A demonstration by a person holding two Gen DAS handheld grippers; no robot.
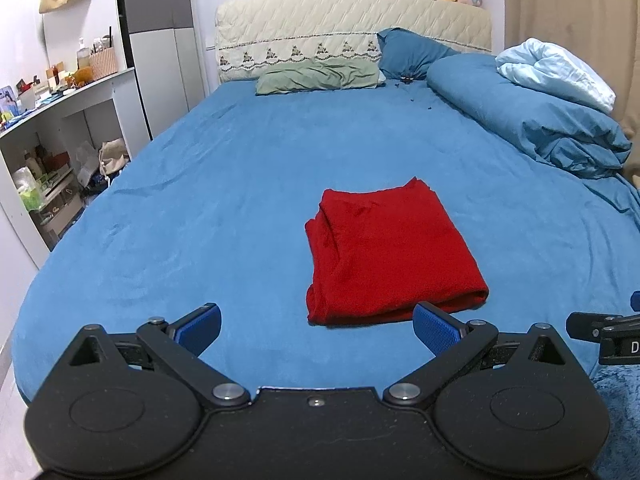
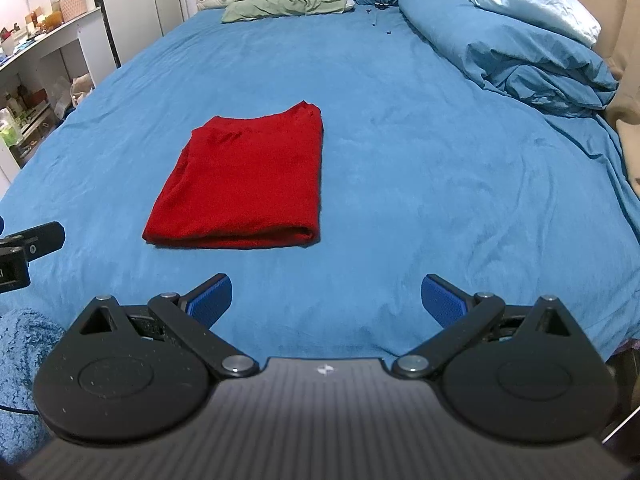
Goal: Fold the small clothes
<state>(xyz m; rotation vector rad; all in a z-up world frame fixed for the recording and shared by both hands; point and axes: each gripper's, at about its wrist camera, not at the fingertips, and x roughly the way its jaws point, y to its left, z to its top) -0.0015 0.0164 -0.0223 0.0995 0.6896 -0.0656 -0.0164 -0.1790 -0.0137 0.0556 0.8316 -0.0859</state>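
A red garment (image 1: 390,250) lies folded into a rectangle on the blue bed sheet (image 1: 224,184). It also shows in the right wrist view (image 2: 248,184), left of centre. My left gripper (image 1: 318,330) is open and empty, near the bed's front edge, with its right fingertip just in front of the garment's near edge. My right gripper (image 2: 326,300) is open and empty, a short way in front and to the right of the garment. Each gripper's side shows at the edge of the other's view.
A rolled blue duvet (image 1: 532,120) with a pale blue blanket (image 1: 560,72) lies along the right side. A green pillow (image 1: 320,76) and a blue pillow (image 1: 412,54) lie at the headboard. Cluttered white shelves (image 1: 60,148) stand left of the bed.
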